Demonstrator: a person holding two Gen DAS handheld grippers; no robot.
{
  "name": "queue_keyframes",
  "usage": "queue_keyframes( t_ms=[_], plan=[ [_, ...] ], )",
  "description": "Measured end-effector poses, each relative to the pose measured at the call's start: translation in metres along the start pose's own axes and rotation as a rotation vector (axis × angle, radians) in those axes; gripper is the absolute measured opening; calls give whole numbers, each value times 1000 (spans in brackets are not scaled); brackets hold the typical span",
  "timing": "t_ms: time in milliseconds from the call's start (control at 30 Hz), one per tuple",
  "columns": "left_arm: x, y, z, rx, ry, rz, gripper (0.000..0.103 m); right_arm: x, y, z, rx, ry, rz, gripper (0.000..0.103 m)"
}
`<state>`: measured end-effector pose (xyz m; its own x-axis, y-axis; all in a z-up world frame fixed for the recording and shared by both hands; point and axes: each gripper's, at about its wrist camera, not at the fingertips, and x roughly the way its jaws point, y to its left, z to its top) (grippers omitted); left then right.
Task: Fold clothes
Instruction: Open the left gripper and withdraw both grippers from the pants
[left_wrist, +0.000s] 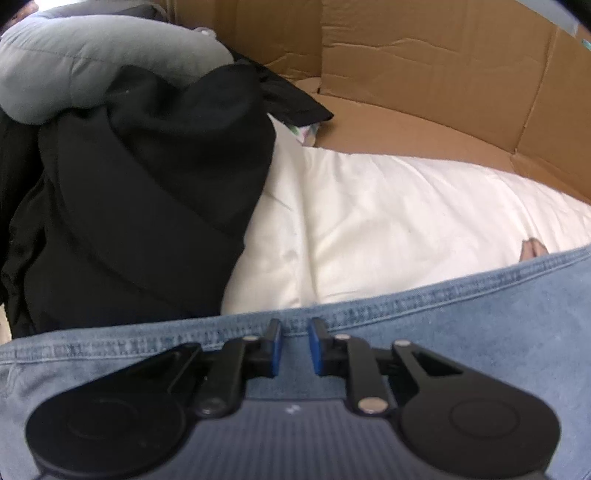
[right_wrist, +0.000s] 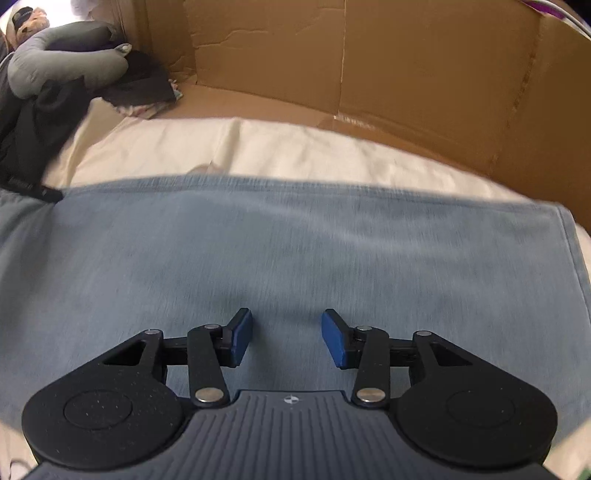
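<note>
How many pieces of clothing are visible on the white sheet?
2: blue jeans spread under both grippers, and a black garment heaped at the left, below a grey pillow. The heap may hide more.

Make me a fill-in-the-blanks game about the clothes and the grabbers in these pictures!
1. The blue denim garment lies on a ____ sheet.
2. Behind the sheet stands a brown ____ wall.
3. The right gripper has its jaws ____, with nothing between them.
4. On top of the black clothes rests a ____ neck pillow.

Missing words: white; cardboard; open; grey
</note>
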<state>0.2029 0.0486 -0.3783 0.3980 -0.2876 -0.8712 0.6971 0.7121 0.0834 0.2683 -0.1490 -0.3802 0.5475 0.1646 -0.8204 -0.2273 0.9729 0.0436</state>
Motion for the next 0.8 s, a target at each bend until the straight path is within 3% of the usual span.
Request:
queue_keyframes(
  t_ms=[167,267,367,533,733,800],
  plan=[
    [-15,3,-4,-44,-30,-6,17,17,-12,27,35,-23,5,49],
    [-29,-7,-6,-6,-75,-5,17,19,-28,41,66,-43,-27,48],
    [-33,-16,0,18,-95,-58,18,21,-51,48,95,-53,-70,49],
    [-34,-28,-4,42,-69,-112,18,28,-95,48,132,-29,-138,49],
    [-13,-34,-9,43,-38,-111,18,43,-133,58,132,-34,-198,49],
    [-12,-34,-10,52,-38,-111,18,50,-140,64,119,-38,-202,59]
  ],
)
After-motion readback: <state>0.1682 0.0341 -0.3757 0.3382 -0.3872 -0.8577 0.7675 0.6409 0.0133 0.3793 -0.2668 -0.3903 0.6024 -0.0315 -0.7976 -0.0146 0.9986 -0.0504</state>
